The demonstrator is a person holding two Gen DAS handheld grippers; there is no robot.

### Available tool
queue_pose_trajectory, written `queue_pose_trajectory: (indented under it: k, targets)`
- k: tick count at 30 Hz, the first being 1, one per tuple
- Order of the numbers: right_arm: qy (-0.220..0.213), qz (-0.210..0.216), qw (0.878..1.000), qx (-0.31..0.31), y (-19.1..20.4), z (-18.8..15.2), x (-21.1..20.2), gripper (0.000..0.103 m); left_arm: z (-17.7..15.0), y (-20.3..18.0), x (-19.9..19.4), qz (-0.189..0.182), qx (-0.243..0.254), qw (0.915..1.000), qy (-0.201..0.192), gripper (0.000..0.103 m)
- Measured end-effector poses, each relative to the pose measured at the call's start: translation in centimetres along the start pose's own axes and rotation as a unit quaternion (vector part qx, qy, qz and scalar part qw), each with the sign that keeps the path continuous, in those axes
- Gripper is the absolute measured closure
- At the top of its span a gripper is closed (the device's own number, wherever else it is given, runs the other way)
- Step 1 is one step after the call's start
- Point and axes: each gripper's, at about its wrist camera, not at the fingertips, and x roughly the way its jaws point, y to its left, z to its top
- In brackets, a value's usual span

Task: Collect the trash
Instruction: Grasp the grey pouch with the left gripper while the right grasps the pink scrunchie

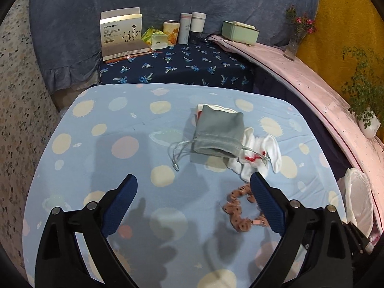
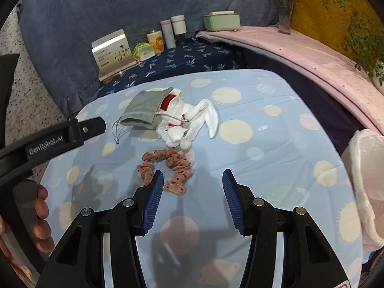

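Both tools—left tool [image 1: 194, 187] wide open, right tool [image 2: 193, 180] half-open, both empty—above bare cloth beside scrunchie [image 2: 165, 168].

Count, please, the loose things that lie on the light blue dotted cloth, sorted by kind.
Grey drawstring pouch: 1
White cloth with red marks, partly under the pouch: 1 bundle; whether it is more than one piece, I cannot tell
Pink dotted scrunchie: 1
Total: 3

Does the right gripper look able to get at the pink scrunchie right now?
Probably yes. The right gripper is open and empty, the scrunchie lies just beside its left finger, and nothing covers it.
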Motion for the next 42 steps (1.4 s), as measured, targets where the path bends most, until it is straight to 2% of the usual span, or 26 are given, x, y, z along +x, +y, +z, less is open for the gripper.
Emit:
queue_pose_trajectory:
  k: [7,16,22,28,29,30,31,33,35,36,37,42]
  targets:
    - [0.023,0.005,1.0,-0.009,1.4,0.3,3.5,0.053,1.8,0.0,2.6,-0.005,0.011,0.9999,0.009,0.01]
    - [0.046,0.004,0.999,-0.007,1.5,0.3,6.6,0.053,3.8,-2.4,6.8,-0.015,0.045,0.9985,0.03,0.01]
    - [0.039,-0.009,0.999,-0.02,1.6,0.0,6.8,0.059,3.7,-2.6,8.8,-0.018,0.04,0.9981,0.043,0.014]
    - [0.037,-0.022,0.999,-0.018,1.0,-0.2,6.5,0.08,2.6,-2.9,9.2,-0.024,0.051,0.9968,0.057,0.042]
    - [0.039,-0.02,0.999,-0.016,0.9,-0.3,6.4,0.083,2.4,-2.9,9.1,-0.024,0.052,0.9966,0.059,0.049]
    - [0.04,-0.019,0.999,-0.014,0.7,-0.4,6.3,0.085,2.1,-2.9,9.0,-0.024,0.051,0.9966,0.061,0.06]
    - [0.042,-0.018,0.999,-0.013,0.6,-0.5,6.1,0.086,1.9,-2.8,8.9,-0.027,0.05,0.9963,0.064,0.064]
    - [0.044,-0.015,0.999,-0.009,0.4,-0.8,5.7,0.088,1.3,-2.6,8.6,-0.032,0.044,0.9959,0.072,0.082]
    - [0.045,-0.014,0.999,-0.004,0.2,-1.2,5.0,0.088,0.6,-2.5,8.0,-0.032,0.042,0.9959,0.073,0.086]
    - [0.043,-0.015,0.999,-0.002,0.0,-1.4,4.5,0.088,0.3,-2.5,7.8,-0.032,0.042,0.9959,0.073,0.093]
    - [0.042,-0.016,0.999,-0.001,-0.1,-1.5,4.2,0.088,0.0,-2.5,7.4,-0.033,0.043,0.9957,0.074,0.097]
    - [0.023,-0.019,0.999,0.011,-1.0,-1.9,1.9,0.088,-1.5,-2.6,5.3,-0.046,0.04,0.9957,0.07,0.098]
